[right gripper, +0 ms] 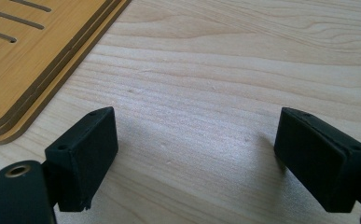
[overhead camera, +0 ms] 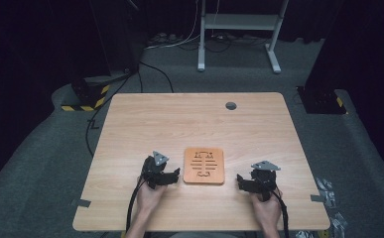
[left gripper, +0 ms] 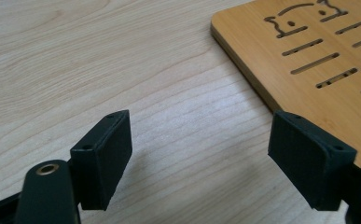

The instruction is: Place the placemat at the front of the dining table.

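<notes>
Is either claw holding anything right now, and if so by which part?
Nothing is held. The left claw and right claw both stand open over bare table, flanking the orange slotted wooden board, which lies flat and ungripped.

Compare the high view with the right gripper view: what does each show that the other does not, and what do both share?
The high view alone takes in the whole table, both hands, the left tongs, the grey hole cover, the white frame on the floor behind, and the trivet's full slotted pattern. The right gripper view alone reveals the wooden trivet as stacked layers at its edge, plus close wood grain between the open jaws. Both share the right tongs, open and holding nothing, the trivet, and the table top.
</notes>
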`<state>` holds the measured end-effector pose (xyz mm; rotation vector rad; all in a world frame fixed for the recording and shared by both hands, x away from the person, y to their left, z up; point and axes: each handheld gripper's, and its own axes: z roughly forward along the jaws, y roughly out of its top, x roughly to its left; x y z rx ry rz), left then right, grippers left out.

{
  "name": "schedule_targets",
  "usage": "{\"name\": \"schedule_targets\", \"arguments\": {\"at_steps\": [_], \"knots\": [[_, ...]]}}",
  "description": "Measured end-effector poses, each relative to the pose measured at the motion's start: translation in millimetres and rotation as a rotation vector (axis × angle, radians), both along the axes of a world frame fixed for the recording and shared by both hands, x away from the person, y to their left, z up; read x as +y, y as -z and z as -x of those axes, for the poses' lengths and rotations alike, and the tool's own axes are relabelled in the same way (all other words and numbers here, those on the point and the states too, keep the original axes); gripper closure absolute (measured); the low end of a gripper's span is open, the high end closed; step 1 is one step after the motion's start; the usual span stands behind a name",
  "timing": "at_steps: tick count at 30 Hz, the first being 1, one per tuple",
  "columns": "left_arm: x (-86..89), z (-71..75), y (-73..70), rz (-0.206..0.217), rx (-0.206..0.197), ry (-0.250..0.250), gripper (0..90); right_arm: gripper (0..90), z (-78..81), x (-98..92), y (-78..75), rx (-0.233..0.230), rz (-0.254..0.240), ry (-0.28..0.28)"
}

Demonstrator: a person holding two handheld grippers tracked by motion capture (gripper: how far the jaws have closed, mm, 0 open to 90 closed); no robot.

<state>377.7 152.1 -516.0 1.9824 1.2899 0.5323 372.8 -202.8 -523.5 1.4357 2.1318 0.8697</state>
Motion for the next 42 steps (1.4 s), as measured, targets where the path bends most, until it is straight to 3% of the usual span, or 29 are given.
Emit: {"name": "schedule_targets", "arguments": {"at_steps": [42], "knots": [[-27.7, -1.1, 1.7, 0.017, -0.013, 0.037, 23.5, 13.0, 0.0, 0.0, 0.0, 0.000, 0.000, -0.001]]}}
